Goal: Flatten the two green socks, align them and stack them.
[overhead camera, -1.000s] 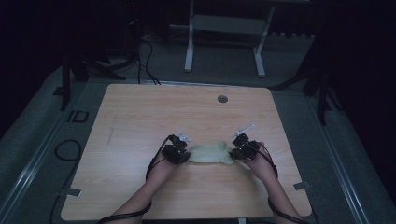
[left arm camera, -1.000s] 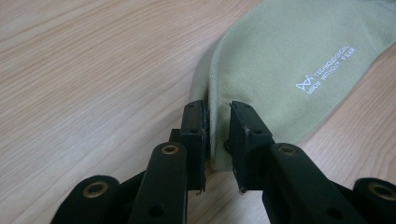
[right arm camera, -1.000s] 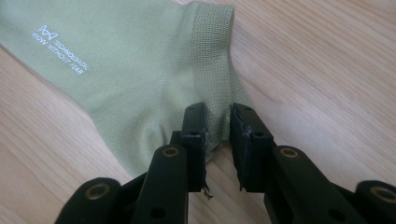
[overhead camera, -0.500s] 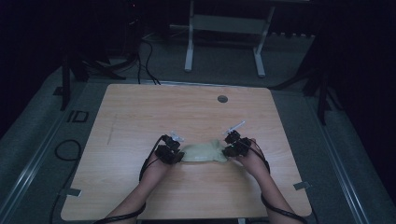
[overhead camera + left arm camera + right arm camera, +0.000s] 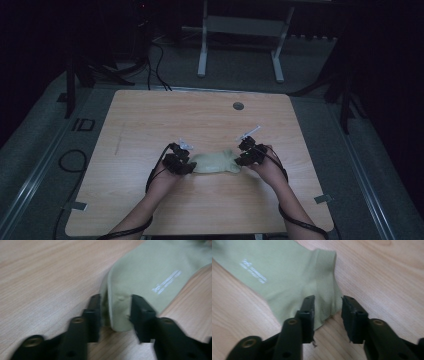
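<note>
Wooden table (image 5: pixel 150 120), both hand-held grippers (image 5: pixel 181 164) (image 5: pixel 246 154) low, jaws just opening off sock (image 5: pixel 216 163).

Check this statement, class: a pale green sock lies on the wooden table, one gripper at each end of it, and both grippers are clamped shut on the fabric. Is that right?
Not quite. The sock does lie on the table with the left gripper and right gripper at its ends, but their jaws have just been opening. Both gripper views show fabric between the jaws with gaps beside the pads, so neither is clamped.

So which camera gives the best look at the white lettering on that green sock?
The left gripper view: the white lettering on the sock is biggest there, though blurred. The right gripper view shows it smaller, near its left edge. In the high view the sock is too small for lettering to show.
</note>
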`<state>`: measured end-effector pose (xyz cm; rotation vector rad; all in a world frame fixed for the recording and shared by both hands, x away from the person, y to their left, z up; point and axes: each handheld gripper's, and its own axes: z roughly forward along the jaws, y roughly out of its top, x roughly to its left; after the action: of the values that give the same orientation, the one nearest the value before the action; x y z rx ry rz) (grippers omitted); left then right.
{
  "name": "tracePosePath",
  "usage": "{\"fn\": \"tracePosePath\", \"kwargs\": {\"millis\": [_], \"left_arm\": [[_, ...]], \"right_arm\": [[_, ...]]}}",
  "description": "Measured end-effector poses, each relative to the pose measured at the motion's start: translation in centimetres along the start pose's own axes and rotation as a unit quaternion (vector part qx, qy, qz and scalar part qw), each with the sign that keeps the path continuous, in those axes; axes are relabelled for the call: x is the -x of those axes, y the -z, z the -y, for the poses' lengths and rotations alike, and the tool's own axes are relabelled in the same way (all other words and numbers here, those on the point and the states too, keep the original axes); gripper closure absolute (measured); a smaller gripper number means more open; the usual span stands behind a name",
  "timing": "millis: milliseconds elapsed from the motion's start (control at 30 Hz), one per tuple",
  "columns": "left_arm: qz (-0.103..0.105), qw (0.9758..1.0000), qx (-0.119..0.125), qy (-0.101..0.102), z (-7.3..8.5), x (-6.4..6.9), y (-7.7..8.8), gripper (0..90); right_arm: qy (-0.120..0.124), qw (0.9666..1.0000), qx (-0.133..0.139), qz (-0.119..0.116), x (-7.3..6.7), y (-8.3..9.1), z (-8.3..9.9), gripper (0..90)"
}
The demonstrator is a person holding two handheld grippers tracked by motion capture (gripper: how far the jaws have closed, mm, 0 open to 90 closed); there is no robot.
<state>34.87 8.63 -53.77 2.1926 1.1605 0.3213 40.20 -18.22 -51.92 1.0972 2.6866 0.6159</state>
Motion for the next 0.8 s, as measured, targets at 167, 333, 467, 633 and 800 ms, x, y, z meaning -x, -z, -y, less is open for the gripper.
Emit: {"fn": "tracePosePath", "kwargs": {"millis": [167, 333, 467, 633, 800], "left_arm": [[-0.003, 0.9998, 0.022, -0.001, 0.1, 0.0, 1.8, 42.8], [0.004, 0.9987, 0.047, 0.019, 0.3, -0.6, 3.1, 30.7], [0.008, 0.9991, 0.038, 0.019, 0.9, -0.9, 3.5, 15.6], [0.005, 0.9975, 0.063, 0.031, 2.2, -1.2, 4.1, 15.3], [0.001, 0.9973, 0.069, 0.026, 3.6, -1.7, 4.4, 15.3]], "right_arm": [[0.013, 0.9997, 0.016, -0.014, -0.6, 1.0, 0.0, 48.2], [0.01, 0.9993, 0.03, -0.022, -0.8, 1.8, 0.5, 39.6], [-0.019, 0.9983, 0.047, -0.027, -0.2, 2.6, 0.9, 17.7], [-0.05, 0.9942, 0.093, -0.016, 0.9, 3.4, 2.0, 13.9], [-0.045, 0.9928, 0.111, 0.004, 1.3, 3.7, 3.3, 13.9]]}}
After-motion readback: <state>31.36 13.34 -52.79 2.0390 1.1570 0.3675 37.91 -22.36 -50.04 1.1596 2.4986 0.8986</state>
